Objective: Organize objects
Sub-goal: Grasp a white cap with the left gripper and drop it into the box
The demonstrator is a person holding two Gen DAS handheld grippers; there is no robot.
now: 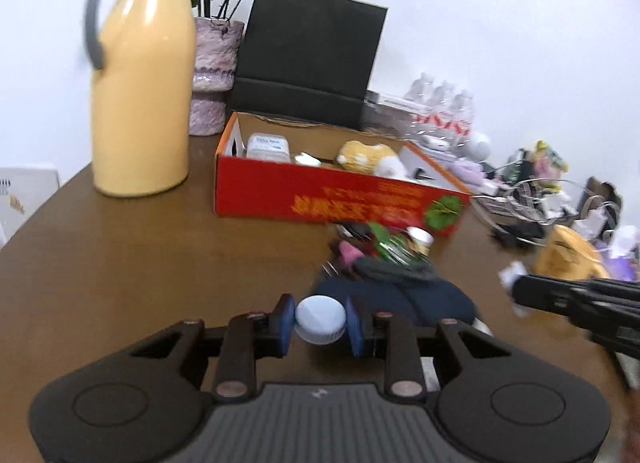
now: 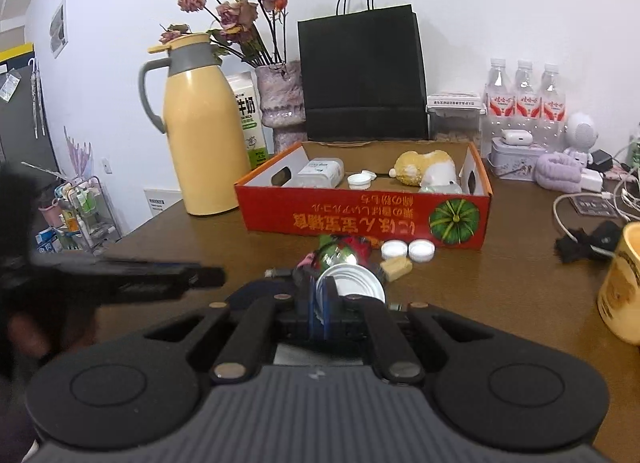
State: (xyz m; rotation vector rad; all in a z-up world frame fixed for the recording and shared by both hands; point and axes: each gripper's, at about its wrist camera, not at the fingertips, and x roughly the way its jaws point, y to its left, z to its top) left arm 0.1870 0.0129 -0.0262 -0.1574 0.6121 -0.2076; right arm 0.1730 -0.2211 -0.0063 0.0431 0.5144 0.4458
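Note:
My left gripper [image 1: 320, 325] is shut on a small white round cap [image 1: 320, 313], which sits between its blue pads just above the brown table [image 1: 140, 263]. My right gripper [image 2: 322, 301] is shut on the rim of a white ringed disc-shaped lid [image 2: 354, 283]. Beyond it, a can with a green and red label [image 2: 340, 251] lies in front of the red cardboard box [image 2: 360, 219]. In the box are a white container [image 2: 320, 173], a white cap [image 2: 358, 181] and a yellow-white plush toy [image 2: 424, 169]. Two white caps [image 2: 408, 251] and a beige block [image 2: 396, 267] lie by the box.
A yellow thermos jug [image 2: 204, 143], a vase of dried flowers [image 2: 280, 103] and a black paper bag [image 2: 362, 75] stand behind the box. Water bottles [image 2: 524, 95], cables and small items crowd the right. A yellow mug [image 2: 622, 287] stands near right. A dark blue pouch [image 1: 400, 297] lies ahead.

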